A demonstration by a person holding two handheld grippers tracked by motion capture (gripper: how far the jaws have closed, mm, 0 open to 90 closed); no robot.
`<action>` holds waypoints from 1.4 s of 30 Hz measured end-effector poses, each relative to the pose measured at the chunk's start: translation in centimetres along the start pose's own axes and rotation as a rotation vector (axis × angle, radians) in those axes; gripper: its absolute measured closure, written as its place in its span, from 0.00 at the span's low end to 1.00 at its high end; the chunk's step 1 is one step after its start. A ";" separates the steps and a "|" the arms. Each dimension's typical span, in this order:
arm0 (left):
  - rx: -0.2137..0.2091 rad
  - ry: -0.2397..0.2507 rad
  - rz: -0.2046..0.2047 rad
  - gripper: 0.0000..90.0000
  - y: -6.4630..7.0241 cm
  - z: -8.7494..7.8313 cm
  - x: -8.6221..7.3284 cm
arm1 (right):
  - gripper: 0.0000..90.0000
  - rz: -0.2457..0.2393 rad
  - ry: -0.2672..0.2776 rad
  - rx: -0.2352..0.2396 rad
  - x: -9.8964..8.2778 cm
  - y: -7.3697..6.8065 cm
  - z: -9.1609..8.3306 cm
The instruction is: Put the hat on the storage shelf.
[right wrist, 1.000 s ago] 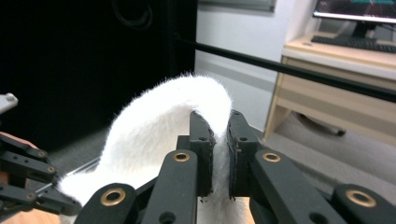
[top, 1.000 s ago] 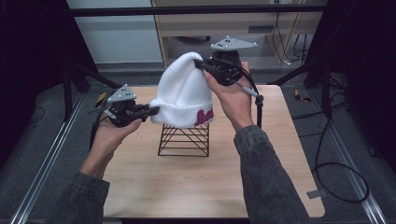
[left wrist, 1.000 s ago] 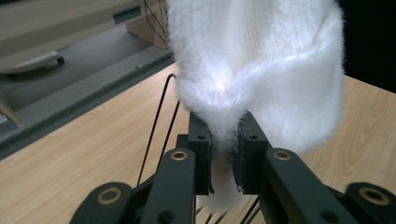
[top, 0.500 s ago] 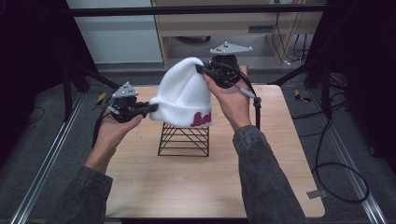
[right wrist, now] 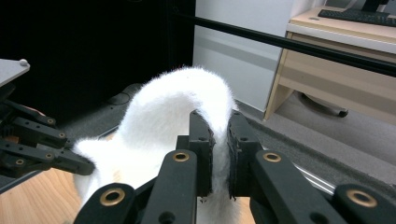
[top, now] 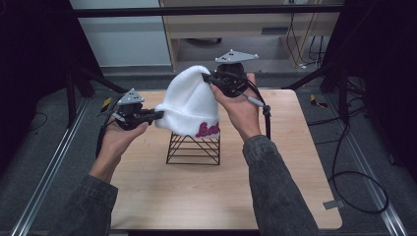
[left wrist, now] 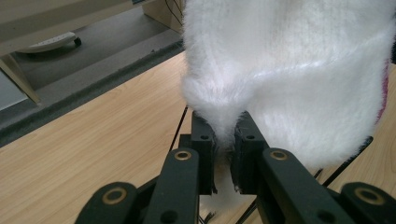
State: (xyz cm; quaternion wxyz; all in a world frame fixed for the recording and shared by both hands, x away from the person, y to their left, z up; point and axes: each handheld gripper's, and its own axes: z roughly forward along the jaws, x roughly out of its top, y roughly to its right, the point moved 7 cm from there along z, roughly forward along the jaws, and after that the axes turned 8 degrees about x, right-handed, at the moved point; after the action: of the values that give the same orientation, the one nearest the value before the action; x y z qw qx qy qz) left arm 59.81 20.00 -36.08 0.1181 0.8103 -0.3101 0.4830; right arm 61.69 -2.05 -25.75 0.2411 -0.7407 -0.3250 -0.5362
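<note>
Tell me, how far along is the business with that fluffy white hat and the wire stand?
Done: both grippers have hold of the fluffy white knitted hat, the left gripper pinching its lower edge and the right gripper its crown. In hand: the hat hangs over the black wire-frame stand, its brim around the stand's top. Left: probably settling it down and letting go.

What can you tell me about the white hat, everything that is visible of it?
The white hat is a fluffy, knitted-looking beanie with pink lettering on its folded brim. It hangs over the top of a black wire stand on the wooden table. The left gripper is shut on its lower edge, and the right gripper is shut on its crown, which stretches it slightly between them.
</note>
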 end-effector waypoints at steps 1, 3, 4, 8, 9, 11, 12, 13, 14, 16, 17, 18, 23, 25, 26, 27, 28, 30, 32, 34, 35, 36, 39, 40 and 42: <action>0.000 0.001 -0.003 0.90 -0.1 0.0 -0.1 | 0.92 0.000 0.003 0.004 0.0 -0.1 0.1; -0.001 0.001 -0.010 0.90 -0.2 0.2 -0.2 | 0.92 -0.005 0.000 0.004 0.0 -0.2 0.1; -0.002 -0.004 -0.009 0.90 -0.2 0.2 -0.3 | 0.92 -0.006 0.000 0.005 -0.1 -0.2 0.2; -0.007 -0.007 -0.002 0.90 0.0 0.2 -0.8 | 0.92 -0.009 -0.011 0.014 -0.5 -0.4 0.3; -0.008 -0.008 -0.003 0.90 0.1 0.2 -0.9 | 0.92 -0.012 -0.011 0.014 -0.6 -0.5 0.3; -0.010 -0.011 0.000 0.90 0.2 0.3 -1.2 | 0.92 -0.014 -0.015 0.016 -0.9 -0.6 0.3; -0.010 -0.016 0.005 0.90 0.2 0.3 -1.3 | 0.92 -0.015 -0.015 0.016 -1.0 -0.7 0.3; -0.008 -0.017 0.007 0.90 0.2 0.4 -1.5 | 0.92 -0.016 -0.020 0.017 -1.3 -0.8 0.2; -0.010 -0.022 0.005 0.90 0.2 0.4 -1.7 | 0.92 -0.020 -0.026 0.016 -1.5 -0.8 0.2; -0.012 -0.022 0.003 0.90 0.2 0.5 -1.9 | 0.92 -0.024 -0.034 0.017 -1.9 -0.9 0.2; -0.012 -0.024 0.000 0.90 0.2 0.5 -2.0 | 0.92 -0.030 -0.036 0.017 -2.1 -0.9 0.2; -0.012 -0.021 -0.002 0.90 0.1 0.6 -2.0 | 0.92 -0.025 -0.037 0.019 -2.1 -1.0 0.1; -0.019 -0.026 0.000 0.90 0.4 0.8 -2.7 | 0.92 -0.032 -0.052 0.030 -2.7 -1.3 0.0; -0.021 -0.025 -0.003 0.90 0.6 0.8 -2.9 | 0.92 -0.032 -0.052 0.035 -2.8 -1.5 -0.1; -0.024 -0.024 -0.001 0.90 0.6 0.8 -3.0 | 0.92 -0.040 -0.051 0.036 -2.9 -1.6 -0.2; -0.026 -0.024 0.002 0.90 0.7 0.7 -3.1 | 0.92 -0.042 -0.053 0.038 -2.9 -1.7 -0.2; -0.028 -0.023 0.004 0.90 0.8 0.6 -3.2 | 0.92 -0.041 -0.055 0.041 -3.0 -1.9 -0.3; -0.034 -0.019 0.012 0.90 1.0 0.4 -3.5 | 0.92 -0.049 -0.060 0.045 -3.0 -2.2 -0.5; -0.037 -0.018 0.011 0.90 1.1 0.4 -3.6 | 0.92 -0.056 -0.065 0.048 -3.1 -2.4 -0.7; -0.039 -0.018 0.013 0.90 1.2 0.3 -3.8 | 0.92 -0.059 -0.067 0.052 -3.2 -2.6 -0.9; -0.044 -0.019 0.022 0.90 1.3 0.2 -3.9 | 0.92 -0.064 -0.066 0.057 -3.2 -2.8 -0.9; -0.047 -0.017 0.030 0.90 1.4 0.2 -4.0 | 0.92 -0.066 -0.069 0.064 -3.3 -3.0 -1.0; -0.060 -0.017 0.035 0.90 1.8 0.2 -4.6 | 0.91 -0.075 -0.079 0.077 -3.7 -3.4 -1.2; -0.065 -0.020 0.036 0.90 1.9 0.3 -4.9 | 0.91 -0.079 -0.085 0.076 -3.9 -3.5 -1.3; -0.067 -0.027 0.040 0.90 2.1 0.6 -5.2 | 0.92 -0.081 -0.094 0.079 -4.2 -3.7 -1.3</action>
State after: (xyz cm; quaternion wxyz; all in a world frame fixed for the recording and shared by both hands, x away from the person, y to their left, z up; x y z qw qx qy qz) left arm 57.15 20.08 -41.03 0.1313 0.8060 -0.3439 0.4635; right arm 57.21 -1.45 -29.29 0.2328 -0.7413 -0.3865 -0.4969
